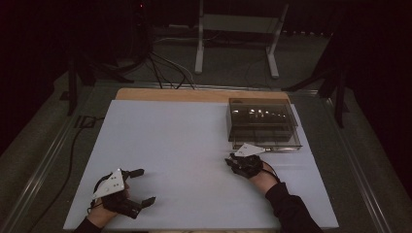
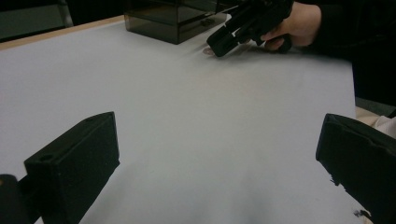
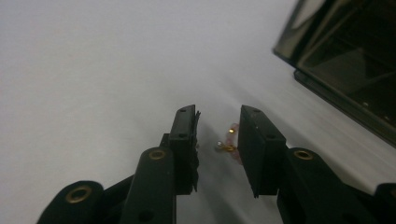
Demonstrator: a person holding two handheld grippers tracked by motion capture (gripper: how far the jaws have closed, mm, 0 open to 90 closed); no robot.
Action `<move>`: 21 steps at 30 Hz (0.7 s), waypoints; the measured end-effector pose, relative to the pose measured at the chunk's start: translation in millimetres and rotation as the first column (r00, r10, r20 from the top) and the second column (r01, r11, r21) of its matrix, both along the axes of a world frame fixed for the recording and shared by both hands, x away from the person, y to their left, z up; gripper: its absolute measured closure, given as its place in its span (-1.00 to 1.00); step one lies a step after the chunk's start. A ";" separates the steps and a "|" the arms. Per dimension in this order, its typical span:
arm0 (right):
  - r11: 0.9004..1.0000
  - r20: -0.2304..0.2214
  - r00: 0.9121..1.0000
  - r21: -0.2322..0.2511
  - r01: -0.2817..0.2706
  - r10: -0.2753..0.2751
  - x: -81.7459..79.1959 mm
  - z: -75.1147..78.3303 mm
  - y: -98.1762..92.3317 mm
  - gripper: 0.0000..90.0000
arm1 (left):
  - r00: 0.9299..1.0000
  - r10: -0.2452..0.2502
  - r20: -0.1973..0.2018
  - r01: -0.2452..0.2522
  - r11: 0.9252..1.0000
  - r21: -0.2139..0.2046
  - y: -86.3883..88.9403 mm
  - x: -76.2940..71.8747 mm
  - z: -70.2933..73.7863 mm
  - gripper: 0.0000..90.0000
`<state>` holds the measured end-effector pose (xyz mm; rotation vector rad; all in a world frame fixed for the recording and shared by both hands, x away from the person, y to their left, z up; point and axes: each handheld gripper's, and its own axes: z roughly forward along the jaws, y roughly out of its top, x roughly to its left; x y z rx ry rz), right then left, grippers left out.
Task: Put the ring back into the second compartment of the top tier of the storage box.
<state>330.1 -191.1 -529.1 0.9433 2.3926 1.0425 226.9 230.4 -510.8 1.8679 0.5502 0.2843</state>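
Pink-gold trinket (image 3: 229, 140) btwn narrowed, unclamped right gripper (image 3: 218, 135) jaws; left gripper (image 2: 219, 154) wide.

Desk: pale wooden desk (image 1: 145, 93), its far edge bare
Cover: large white sheet (image 1: 175, 160) over the desk
Floor: black cables (image 1: 165, 68); white metal frame stand (image 1: 233, 24)

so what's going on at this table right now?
A person holds a gripper in each hand over a white sheet. The right gripper is low on the sheet beside a dark clear box, its jaws part closed around a small pink and gold trinket lying on the sheet; the pads don't seem to press on it yet. The left gripper rests near the sheet's front left, jaws wide open with nothing between them.
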 end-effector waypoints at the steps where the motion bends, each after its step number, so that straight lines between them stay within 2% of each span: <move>1: 1.000 -0.008 1.000 0.005 0.001 -0.001 1.2 -0.1 -0.5 0.49 | 1.000 0.000 0.000 0.000 1.000 0.000 0.0 0.1 -0.2 -0.99; 4: 1.000 -0.025 1.000 -0.009 0.005 -0.005 4.8 -1.9 -0.9 0.53 | 1.000 0.000 -0.001 0.000 1.000 -0.001 0.0 0.1 -0.2 -0.99; 10: 1.000 -0.063 0.998 0.007 -0.001 0.001 10.4 -0.8 -1.5 0.63 | 1.000 0.000 -0.002 0.000 1.000 -0.001 -0.1 0.3 -0.3 -0.99; 21: 1.000 -0.077 0.997 -0.010 -0.006 0.005 11.6 0.8 1.3 0.84 | 1.000 -0.001 -0.003 0.001 1.000 0.000 -0.1 0.4 -0.5 -0.99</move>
